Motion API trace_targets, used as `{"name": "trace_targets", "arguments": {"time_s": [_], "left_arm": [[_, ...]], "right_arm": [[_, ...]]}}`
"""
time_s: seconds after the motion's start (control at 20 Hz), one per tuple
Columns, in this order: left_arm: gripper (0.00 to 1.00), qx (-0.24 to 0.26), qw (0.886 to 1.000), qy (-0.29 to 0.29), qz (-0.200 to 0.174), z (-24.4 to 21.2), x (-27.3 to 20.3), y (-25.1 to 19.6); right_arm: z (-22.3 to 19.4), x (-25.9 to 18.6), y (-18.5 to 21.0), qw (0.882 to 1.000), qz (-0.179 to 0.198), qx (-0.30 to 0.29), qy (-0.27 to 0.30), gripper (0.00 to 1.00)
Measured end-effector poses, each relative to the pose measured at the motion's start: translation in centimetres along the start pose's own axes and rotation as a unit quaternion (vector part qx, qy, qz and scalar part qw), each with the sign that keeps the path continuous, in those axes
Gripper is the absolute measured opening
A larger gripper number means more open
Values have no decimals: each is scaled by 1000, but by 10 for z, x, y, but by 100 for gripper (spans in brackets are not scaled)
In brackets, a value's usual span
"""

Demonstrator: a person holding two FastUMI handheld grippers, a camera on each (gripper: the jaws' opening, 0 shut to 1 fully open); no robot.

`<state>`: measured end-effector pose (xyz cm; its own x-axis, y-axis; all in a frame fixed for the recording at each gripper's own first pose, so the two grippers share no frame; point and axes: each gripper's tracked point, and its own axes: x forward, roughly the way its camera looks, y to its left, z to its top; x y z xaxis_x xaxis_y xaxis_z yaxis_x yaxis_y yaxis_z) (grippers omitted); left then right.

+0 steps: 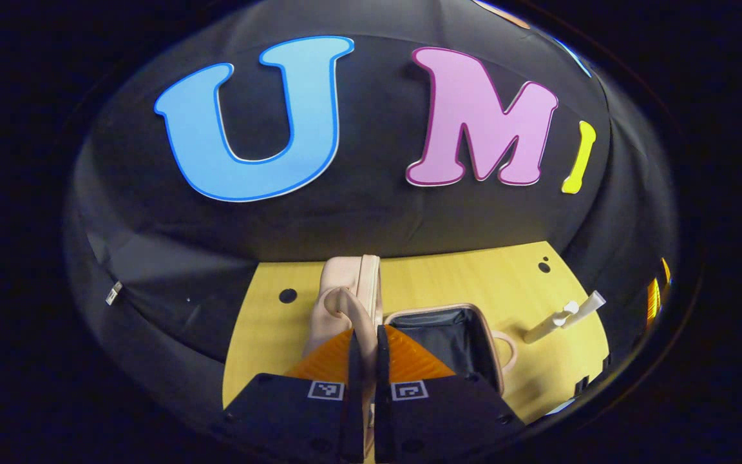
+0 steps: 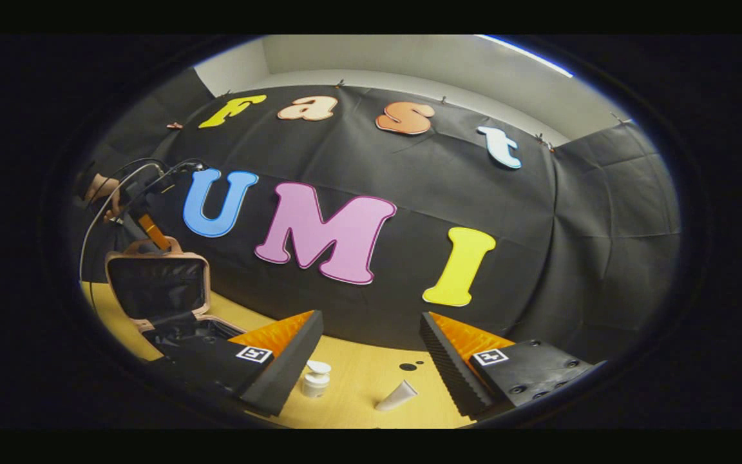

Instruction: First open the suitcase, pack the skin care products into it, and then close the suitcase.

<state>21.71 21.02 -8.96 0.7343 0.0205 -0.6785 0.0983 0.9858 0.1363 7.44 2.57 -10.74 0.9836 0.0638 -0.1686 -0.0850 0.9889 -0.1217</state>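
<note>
The pink suitcase stands open on the wooden table (image 1: 474, 277). Its lid (image 1: 353, 283) is upright and edge-on in the left gripper view, where my left gripper (image 1: 368, 332) is shut on the lid's top edge beside the handle (image 1: 339, 308). To the right lies the black-lined base (image 1: 448, 332). A white tube and a pump bottle (image 1: 564, 317) lie beyond the base. In the right gripper view my right gripper (image 2: 370, 317) is open above the table (image 2: 358, 361), with a small white bottle (image 2: 315, 379) and a tube (image 2: 397, 395) ahead between its fingers. The suitcase lid (image 2: 155, 283) is at the left.
A hand (image 2: 100, 188) with cables holds the left gripper above the lid in the right gripper view. The black cloth wall closes the table's far side. Dark round holes (image 1: 287, 296) mark the tabletop, and its right edge runs just past the products.
</note>
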Motion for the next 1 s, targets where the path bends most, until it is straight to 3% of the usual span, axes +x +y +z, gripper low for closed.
{"name": "trace_targets", "arguments": {"time_s": [0.1,0.2,0.25,0.4,0.55,0.65,0.75,0.95,1.0], "left_arm": [[12,37,998,-14,41,-10,18,48],[12,107,989,-35,95,-29,49,104],[12,117,986,-31,114,-47,69,129],[10,44,990,5,135,-113,125,182],[10,-25,994,21,104,-157,169,200],[10,-36,993,38,102,-164,170,199],[11,-78,990,45,110,-161,167,199],[20,-76,984,66,147,-177,164,221],[30,-67,983,68,158,-179,161,226]], "right_arm": [[-9,1,10,1000,-3,5,14,96],[-18,3,19,1000,-8,2,24,97],[-25,3,23,999,-10,-5,30,97],[-51,3,40,998,-5,15,63,96],[-80,1,46,995,-17,24,94,96],[-93,2,49,993,-22,34,107,96],[-109,1,47,990,-31,55,129,97],[-126,-1,33,985,-53,70,146,96],[-126,0,30,986,-55,65,145,97]]}}
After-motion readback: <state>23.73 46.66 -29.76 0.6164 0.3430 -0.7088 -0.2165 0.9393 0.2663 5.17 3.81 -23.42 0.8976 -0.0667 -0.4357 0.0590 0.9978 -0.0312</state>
